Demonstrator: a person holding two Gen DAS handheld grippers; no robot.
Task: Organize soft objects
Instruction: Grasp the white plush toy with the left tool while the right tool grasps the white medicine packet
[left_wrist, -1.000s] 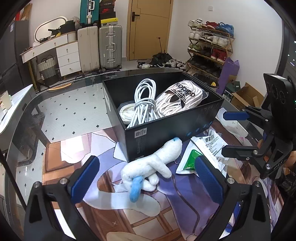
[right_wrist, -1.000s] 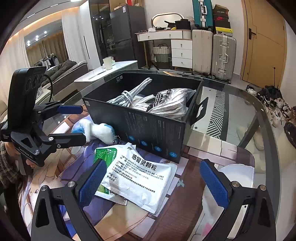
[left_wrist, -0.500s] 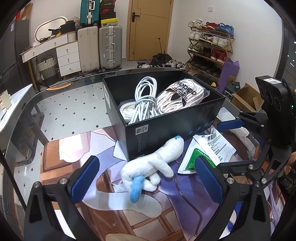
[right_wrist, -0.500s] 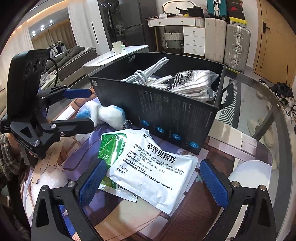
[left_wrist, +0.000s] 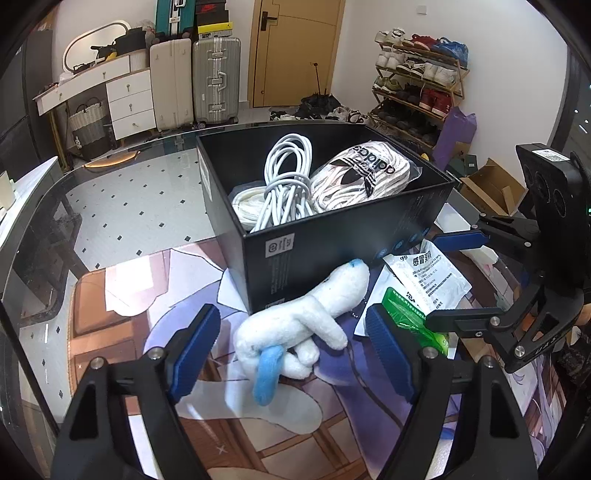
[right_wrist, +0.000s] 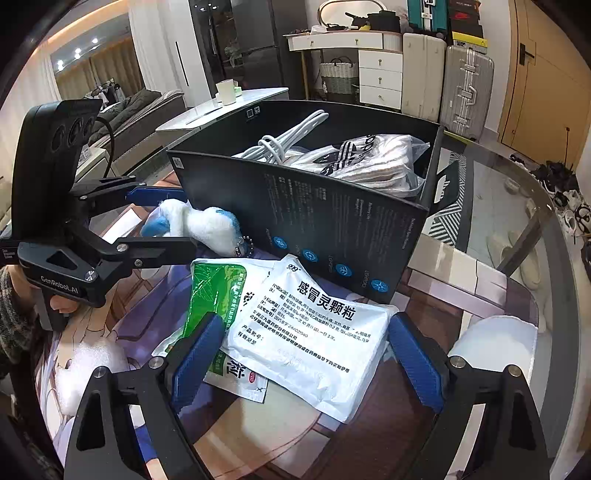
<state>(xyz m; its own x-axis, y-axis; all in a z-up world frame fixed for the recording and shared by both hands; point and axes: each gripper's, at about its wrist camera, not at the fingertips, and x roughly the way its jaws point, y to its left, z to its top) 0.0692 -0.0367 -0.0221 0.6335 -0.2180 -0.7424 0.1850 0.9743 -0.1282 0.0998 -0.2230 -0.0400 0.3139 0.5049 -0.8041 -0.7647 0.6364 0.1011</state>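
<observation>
A white plush toy with blue tips (left_wrist: 299, 325) lies on the mat against the front of a black box (left_wrist: 332, 243); it also shows in the right wrist view (right_wrist: 207, 225). My left gripper (left_wrist: 291, 350) is open, its pads on either side of the toy. The box (right_wrist: 332, 229) holds a white cable coil (left_wrist: 284, 188) and a bagged adidas item (left_wrist: 362, 177). A white and green medicine pouch (right_wrist: 306, 332) lies flat on the mat. My right gripper (right_wrist: 306, 354) is open, its pads on either side of the pouch.
A printed mat (left_wrist: 122, 306) covers the glass table (left_wrist: 122, 192). A white foam piece (right_wrist: 498, 339) lies right of the pouch. Another white foam piece (right_wrist: 88, 365) lies at the mat's left. Suitcases, drawers and a shoe rack stand behind the table.
Both grippers have moved forward and lower. The left one now straddles the plush toy and the right one straddles the medicine pouch. Both stayed open.
</observation>
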